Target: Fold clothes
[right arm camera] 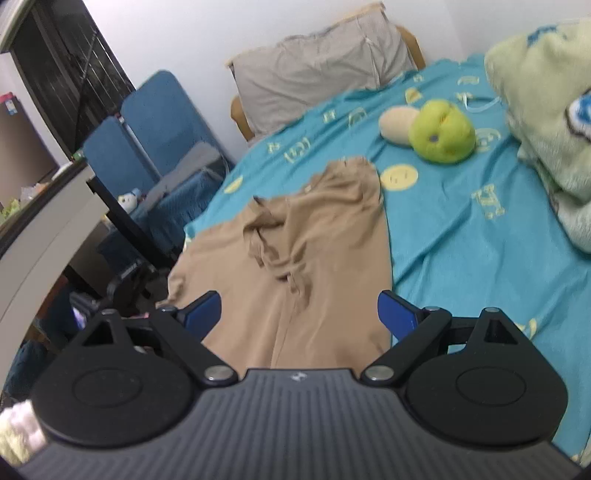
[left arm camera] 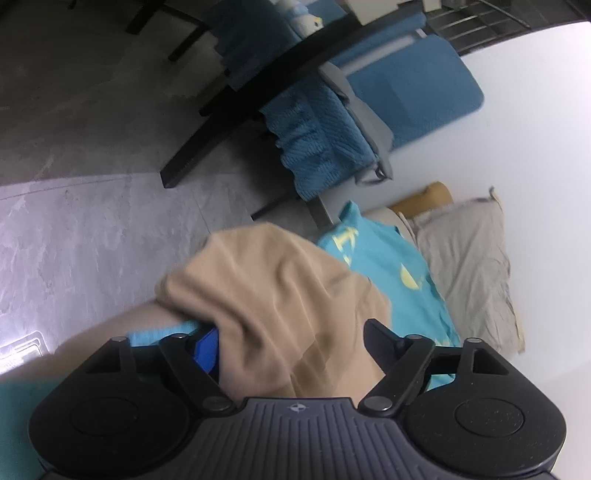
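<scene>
- My left gripper (left arm camera: 291, 339): jaws apart, tan garment (left arm camera: 280, 295) bunched between them. The cloth lies against the blue pad of one finger (left arm camera: 207, 350); the other finger stands clear of it — no clamp.
- My right gripper (right arm camera: 299, 314): jaws wide apart, both blue pads free. The tan garment (right arm camera: 295, 251) runs between and under them; no pinch visible.
- Garment position: on the turquoise bedsheet (right arm camera: 461, 236), near the bed's side edge. One corner droops past that edge toward the floor side.
- Garment state: rumpled ridge down the middle, far hem uneven, long side edge toward the bed's centre fairly straight.
- Open room — a wide bare strip of sheet beside the garment, toward the bed's centre.
- Limits there: green plush toy (right arm camera: 443, 133) and a cream one touching it, well beyond the far hem; pale green blanket (right arm camera: 546, 110) piled along the far side.
- Head end: grey pillow (right arm camera: 317, 74) against the white wall (right arm camera: 184, 33), well apart from the garment.
- Floor side, left view: grey floor (left arm camera: 92, 184) open right by the bed edge; blue chair (left arm camera: 406, 96) with a dark frame stands near the bed corner.
- Right view is soft with blur, so fine hems are hard to read.
</scene>
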{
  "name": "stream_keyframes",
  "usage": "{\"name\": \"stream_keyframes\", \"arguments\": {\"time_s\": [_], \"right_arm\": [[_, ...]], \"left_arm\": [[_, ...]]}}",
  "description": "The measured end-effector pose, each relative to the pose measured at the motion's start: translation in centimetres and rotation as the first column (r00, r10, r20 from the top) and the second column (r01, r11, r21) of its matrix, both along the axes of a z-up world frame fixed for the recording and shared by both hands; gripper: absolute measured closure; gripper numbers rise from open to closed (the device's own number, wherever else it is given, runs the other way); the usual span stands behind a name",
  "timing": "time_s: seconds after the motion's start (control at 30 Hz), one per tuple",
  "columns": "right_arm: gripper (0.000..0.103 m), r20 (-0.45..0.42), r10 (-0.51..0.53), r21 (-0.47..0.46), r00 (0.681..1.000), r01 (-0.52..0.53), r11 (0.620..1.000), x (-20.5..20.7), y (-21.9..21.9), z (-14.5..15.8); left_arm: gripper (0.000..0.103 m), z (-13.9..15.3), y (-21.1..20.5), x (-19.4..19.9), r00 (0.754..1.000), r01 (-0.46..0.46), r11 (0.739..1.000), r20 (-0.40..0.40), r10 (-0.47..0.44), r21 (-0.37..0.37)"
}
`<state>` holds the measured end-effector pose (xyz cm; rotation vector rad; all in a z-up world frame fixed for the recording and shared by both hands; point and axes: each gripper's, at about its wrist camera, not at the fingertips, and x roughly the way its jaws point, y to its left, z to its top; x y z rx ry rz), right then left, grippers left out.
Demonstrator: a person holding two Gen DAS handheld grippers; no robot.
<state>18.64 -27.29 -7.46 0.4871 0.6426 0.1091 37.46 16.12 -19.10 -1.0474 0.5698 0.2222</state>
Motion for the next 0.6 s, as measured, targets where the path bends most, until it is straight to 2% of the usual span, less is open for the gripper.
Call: {"name": "stream_keyframes", "arguments": {"time_s": [0.03, 0.07, 0.1, 0.13, 0.17, 0.2, 0.23, 0.27, 0.33, 0.4, 0.47, 0.53, 0.6], "right_arm": [[0.010, -0.011, 0.002, 0.004, 1.000, -0.002, 1.000, 0.1, 0.0, -0.2], [0.010, -0.018, 0.001, 0.007, 1.000, -0.001, 1.000, 0.3, 0.1, -0.3], [0.010, -0.022, -0.002, 0.008, 1.000, 0.002, 1.000, 0.4, 0.0, -0.4], [0.010, -0.024, -0.005, 0.007, 1.000, 0.006, 1.000, 0.6, 0.0, -0.5], [0.010, -0.028, -0.010, 0.009, 1.000, 0.010, 1.000, 0.7, -0.1, -0.5], [0.010, -0.032, -0.014, 0.011, 0.999, 0.014, 1.000, 0.7, -0.1, -0.6], [0.010, -0.036, -0.016, 0.019, 0.999, 0.016, 1.000, 0.8, -0.1, -0.6], [0.010, -0.040, -0.017, 0.027, 0.999, 0.018, 0.999, 0.9, -0.2, -0.6], [0.010, -0.043, -0.015, 0.038, 0.999, 0.017, 0.999, 0.8, -0.3, -0.6], [0.010, -0.046, -0.013, 0.049, 0.999, 0.016, 0.999, 0.7, -0.3, -0.6], [0.010, -0.046, -0.014, 0.060, 0.999, 0.016, 0.998, 0.5, -0.5, -0.5], [0.010, -0.042, -0.020, 0.070, 0.999, 0.023, 0.997, 0.2, -0.8, -0.2], [0.010, -0.038, -0.037, 0.080, 0.999, 0.040, 0.996, -0.2, -1.2, 0.0]], "left_arm": [[0.031, -0.1, 0.3, 0.4, 1.000, -0.008, 1.000, -0.012, 0.008, 0.010], [0.042, -0.2, 0.5, 0.8, 1.000, -0.015, 1.000, -0.023, 0.016, 0.021], [0.061, -0.3, 0.8, 1.2, 0.999, -0.022, 0.999, -0.035, 0.024, 0.031], [0.071, -0.1, 0.9, 1.3, 0.999, -0.018, 0.999, -0.032, 0.020, 0.046], [0.087, 0.1, 1.0, 1.4, 0.999, -0.014, 0.998, -0.029, 0.015, 0.061], [0.092, 0.2, 1.1, 1.5, 1.000, -0.009, 0.997, -0.026, 0.011, 0.076], [0.092, 0.4, 1.2, 1.6, 1.000, -0.005, 0.996, -0.022, 0.007, 0.092], [0.094, 1.1, 1.0, 1.7, 1.000, 0.003, 0.990, -0.017, -0.001, 0.144], [0.096, 3.0, 0.2, 1.8, 0.999, 0.035, 0.965, -0.010, -0.034, 0.259], [0.097, 5.0, -1.0, 2.0, 0.997, 0.071, 0.929, -0.001, -0.076, 0.362], [0.098, 7.1, -2.8, 2.2, 0.991, 0.111, 0.878, 0.011, -0.131, 0.465], [0.098, 9.5, -5.7, 2.8, 0.977, 0.169, 0.783, 0.003, -0.214, 0.599], [0.098, 11.6, -9.0, 3.2, 0.951, 0.221, 0.664, -0.006, -0.310, 0.715]]}}
